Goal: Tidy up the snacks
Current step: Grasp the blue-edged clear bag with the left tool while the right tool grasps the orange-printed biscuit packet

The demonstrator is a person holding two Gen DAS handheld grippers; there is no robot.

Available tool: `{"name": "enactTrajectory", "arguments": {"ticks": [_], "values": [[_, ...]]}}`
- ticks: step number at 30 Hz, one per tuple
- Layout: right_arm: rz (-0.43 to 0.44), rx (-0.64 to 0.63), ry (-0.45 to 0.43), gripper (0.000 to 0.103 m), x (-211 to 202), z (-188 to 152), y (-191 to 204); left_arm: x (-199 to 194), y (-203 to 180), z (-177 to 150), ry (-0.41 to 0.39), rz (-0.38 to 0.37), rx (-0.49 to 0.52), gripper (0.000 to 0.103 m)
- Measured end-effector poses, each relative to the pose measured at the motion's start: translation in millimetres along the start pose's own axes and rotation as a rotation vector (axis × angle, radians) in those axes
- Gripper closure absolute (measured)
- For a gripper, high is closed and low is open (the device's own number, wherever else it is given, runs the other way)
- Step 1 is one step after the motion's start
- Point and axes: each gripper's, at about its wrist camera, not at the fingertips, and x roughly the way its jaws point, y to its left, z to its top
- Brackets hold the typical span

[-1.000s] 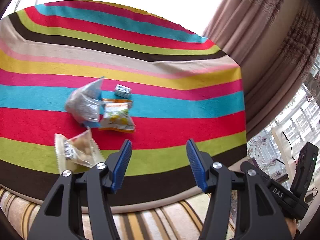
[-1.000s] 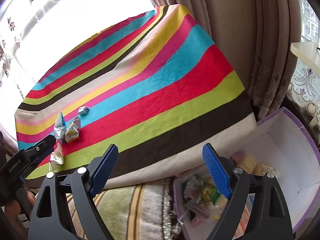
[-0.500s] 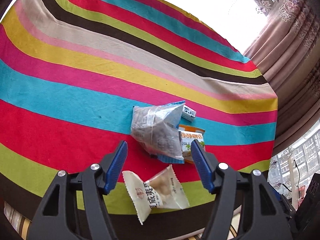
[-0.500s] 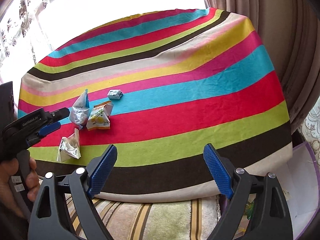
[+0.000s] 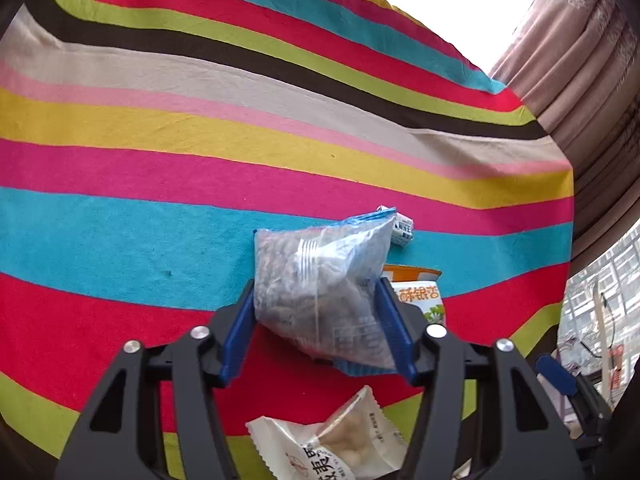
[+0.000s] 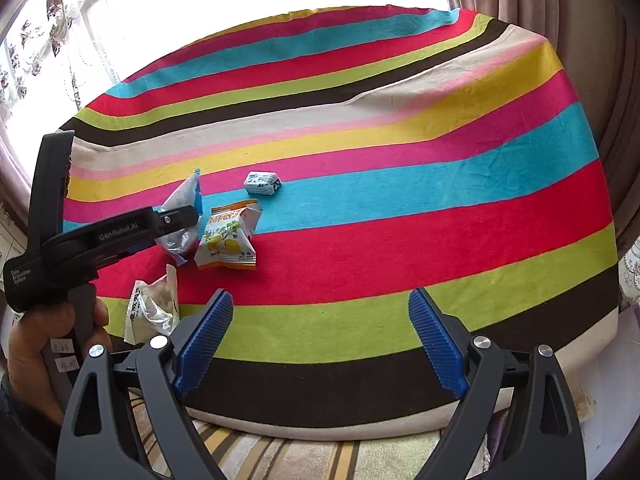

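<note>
A clear bag of dark seeds (image 5: 320, 256) stands on the striped tablecloth (image 5: 160, 160). My left gripper (image 5: 316, 284) straddles it with jaws closing, and both blue pads touch the bag's sides. From the right wrist view that same left gripper (image 6: 182, 228) sits low over the bag (image 6: 180, 196), held by a hand (image 6: 32, 344). An orange-and-white packet (image 6: 226, 240) lies right beside the bag. A small blue-and-white packet (image 6: 262, 183) lies behind it. A white packet of round pieces (image 5: 340, 444) lies below the left jaws. My right gripper (image 6: 320, 296) hangs open and empty over the cloth's front stripes.
The striped cloth (image 6: 400, 200) stretches bare to the right of the snacks. Brown curtains (image 6: 600, 40) hang along the right side, and a bright window lies behind the table. A striped rug (image 6: 280, 456) shows below the table's front edge.
My left gripper came forward and down until the clear bag sat between its pads, and the jaws narrowed. My right gripper swung left, from the purple box toward the table.
</note>
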Motion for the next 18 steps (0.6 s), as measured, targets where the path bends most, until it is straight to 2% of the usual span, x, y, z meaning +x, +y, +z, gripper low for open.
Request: {"name": "enactTrajectory", "arguments": {"ticks": [4,11,18], "values": [[0.011,-0.017,0.006,0.016,14,10,13,-3,2,-3,-0.026,0.012,0.008,0.051],[0.036,-0.033,0.02,0.016,41,27,41,-20,26,-5,-0.104,0.056,-0.087,0.055],[0.031,-0.071,0.047,0.016,70,38,66,-30,39,-7,-0.146,0.118,-0.131,0.055]]}}
